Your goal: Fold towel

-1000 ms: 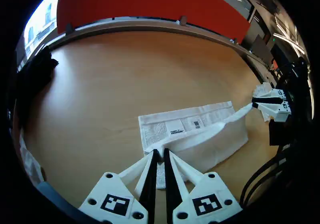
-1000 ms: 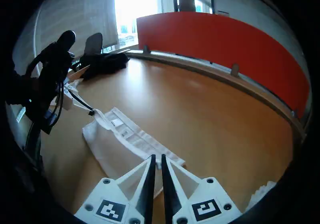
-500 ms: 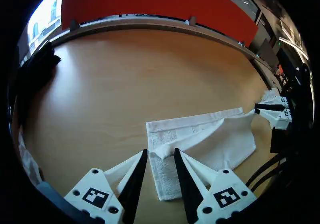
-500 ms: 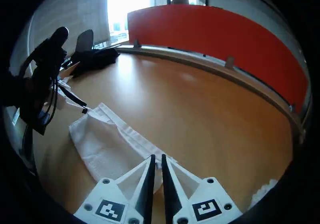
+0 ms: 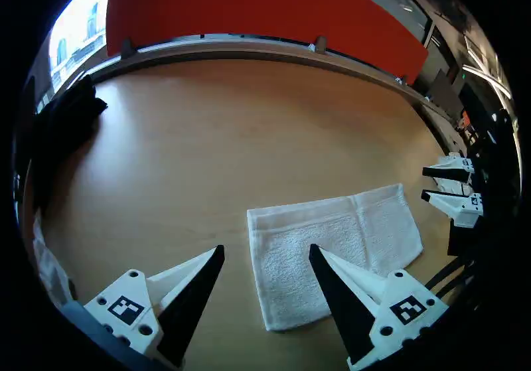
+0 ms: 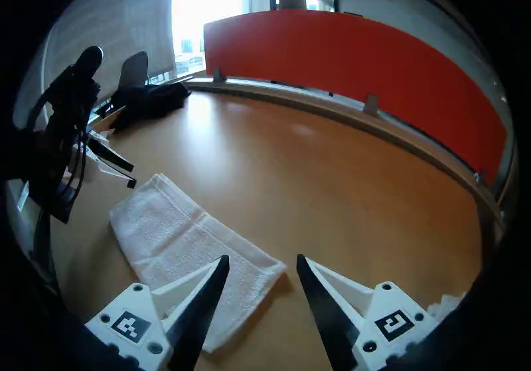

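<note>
A white towel [image 5: 362,235] lies folded flat on the wooden table [image 5: 219,139]. My left gripper [image 5: 265,248] hovers open over the towel's near left corner, with nothing between its fingers. Across the towel, at its right end, my right gripper [image 5: 439,184] stands open and holds nothing. In the right gripper view the towel [image 6: 169,231] stretches from lower middle toward the left. There my right gripper [image 6: 262,259] is open just above the towel's near end, and the left gripper [image 6: 114,166], held by a hand, is open at the far end.
A red partition [image 5: 265,6] runs along the table's far edge. A black bag [image 6: 149,97] lies at the far left corner near dark chairs [image 6: 136,69]. Another white cloth [image 6: 441,311] sits at the table's near right edge. Cables [image 5: 445,278] hang by the right gripper.
Both grippers let go of the towel's lifted edge and opened wide. The raised layer dropped, and the towel now lies flat, folded over, with its label hidden.
</note>
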Demonstrator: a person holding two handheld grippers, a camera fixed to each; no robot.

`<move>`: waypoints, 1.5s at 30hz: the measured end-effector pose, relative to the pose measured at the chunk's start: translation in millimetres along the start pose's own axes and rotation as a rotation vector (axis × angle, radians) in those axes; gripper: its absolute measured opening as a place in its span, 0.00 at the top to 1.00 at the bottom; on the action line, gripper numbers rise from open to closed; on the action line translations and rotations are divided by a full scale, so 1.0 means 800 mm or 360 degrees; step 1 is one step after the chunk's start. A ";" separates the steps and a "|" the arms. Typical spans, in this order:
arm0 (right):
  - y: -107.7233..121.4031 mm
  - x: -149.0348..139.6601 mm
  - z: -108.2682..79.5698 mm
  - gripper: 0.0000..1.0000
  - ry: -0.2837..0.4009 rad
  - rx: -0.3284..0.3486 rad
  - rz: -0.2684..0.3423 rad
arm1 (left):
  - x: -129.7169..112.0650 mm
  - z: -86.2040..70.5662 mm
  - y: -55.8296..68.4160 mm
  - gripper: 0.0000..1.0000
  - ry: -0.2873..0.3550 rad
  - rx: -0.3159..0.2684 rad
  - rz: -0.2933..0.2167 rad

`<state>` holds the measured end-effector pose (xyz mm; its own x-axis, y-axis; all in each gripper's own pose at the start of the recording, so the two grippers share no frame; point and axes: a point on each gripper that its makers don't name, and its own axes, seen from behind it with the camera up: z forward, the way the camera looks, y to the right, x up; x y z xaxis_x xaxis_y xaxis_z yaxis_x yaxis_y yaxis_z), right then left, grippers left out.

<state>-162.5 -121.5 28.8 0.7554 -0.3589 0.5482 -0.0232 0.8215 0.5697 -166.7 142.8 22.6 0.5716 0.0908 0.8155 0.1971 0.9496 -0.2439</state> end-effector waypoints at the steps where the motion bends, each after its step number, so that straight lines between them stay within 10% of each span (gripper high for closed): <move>1: 0.000 0.000 -0.001 0.22 0.0001 -0.0002 0.0002 | -0.001 0.000 0.000 0.07 -0.0001 -0.0001 0.0000; 45: -0.046 -0.040 -0.067 0.02 -0.0004 -0.0003 -0.0003 | -0.051 -0.070 0.008 0.05 0.0041 0.0049 -0.0008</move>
<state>-150.9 -116.3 -42.4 0.7536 -0.3615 0.5490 -0.0206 0.8218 0.5694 -144.0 128.1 -41.5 0.5910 0.0788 0.8028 0.1758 0.9587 -0.2235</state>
